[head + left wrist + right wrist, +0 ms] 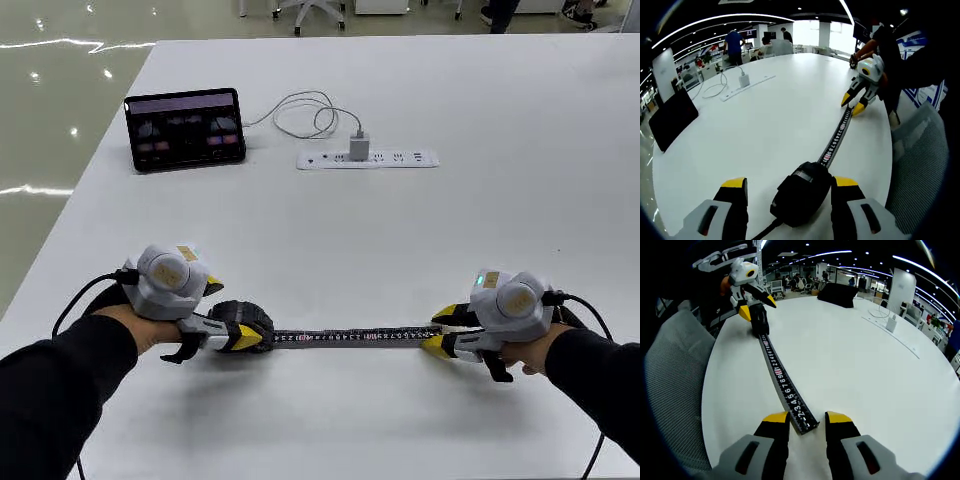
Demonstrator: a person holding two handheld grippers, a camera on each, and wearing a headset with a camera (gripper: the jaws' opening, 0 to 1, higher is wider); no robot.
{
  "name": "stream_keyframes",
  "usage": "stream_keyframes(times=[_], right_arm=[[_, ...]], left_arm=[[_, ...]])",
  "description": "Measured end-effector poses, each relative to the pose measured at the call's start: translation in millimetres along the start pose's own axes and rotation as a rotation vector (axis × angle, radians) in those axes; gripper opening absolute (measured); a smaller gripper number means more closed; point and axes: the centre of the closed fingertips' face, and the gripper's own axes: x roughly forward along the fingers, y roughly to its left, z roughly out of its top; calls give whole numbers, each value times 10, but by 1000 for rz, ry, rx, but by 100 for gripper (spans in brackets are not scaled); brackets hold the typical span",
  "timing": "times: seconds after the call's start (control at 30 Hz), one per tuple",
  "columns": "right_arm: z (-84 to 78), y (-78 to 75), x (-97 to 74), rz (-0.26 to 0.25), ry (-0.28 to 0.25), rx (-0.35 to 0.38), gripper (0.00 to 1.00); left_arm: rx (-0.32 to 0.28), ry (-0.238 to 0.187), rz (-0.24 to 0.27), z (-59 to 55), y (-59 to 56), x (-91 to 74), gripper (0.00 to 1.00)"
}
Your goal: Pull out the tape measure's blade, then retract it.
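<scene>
A black tape measure case (243,322) lies on the white table (400,230) at the front left. My left gripper (232,313) is shut on it, and in the left gripper view the case (802,192) sits between the yellow-tipped fingers (735,192). The blade (355,336) runs flat along the table to the right. Its numbered end (802,419) sits between the fingertips of my right gripper (807,419), which is closed in on it. In the head view my right gripper (440,330) is at the front right.
A dark tablet (185,128) stands at the back left. Behind the middle lies a white power strip (368,158) with a charger and a looped cable. The table's front edge is close to both hands. A grey chair (920,160) stands beside the table.
</scene>
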Motion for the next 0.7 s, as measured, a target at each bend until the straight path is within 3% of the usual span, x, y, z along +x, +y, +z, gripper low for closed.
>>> stream_keyframes(times=[0.1,0.23,0.33,0.47,0.57,0.67,0.7], right_arm=[[26,11,-30,1,-9,-1,27],[41,-6,-99,-17,-22,6,32],[27,-26,-173,-42,-29,19,35],[-52,-47,-263,-92,-20,70,40],[-115,6,-284,-99,-9,108,44],[-144,52,-306,-124,-15,108,51],[-146,69,-319,-135,-23,122,52]], left_arm=[[-67,-22,26,12,95,-56,71],[-90,-49,25,13,110,-133,74],[-100,-83,55,8,151,-197,83],[-126,-122,82,-60,151,-289,90],[-139,-113,120,-169,184,-324,94],[-203,-96,121,-278,150,-338,100],[-187,-111,136,-273,172,-345,100]])
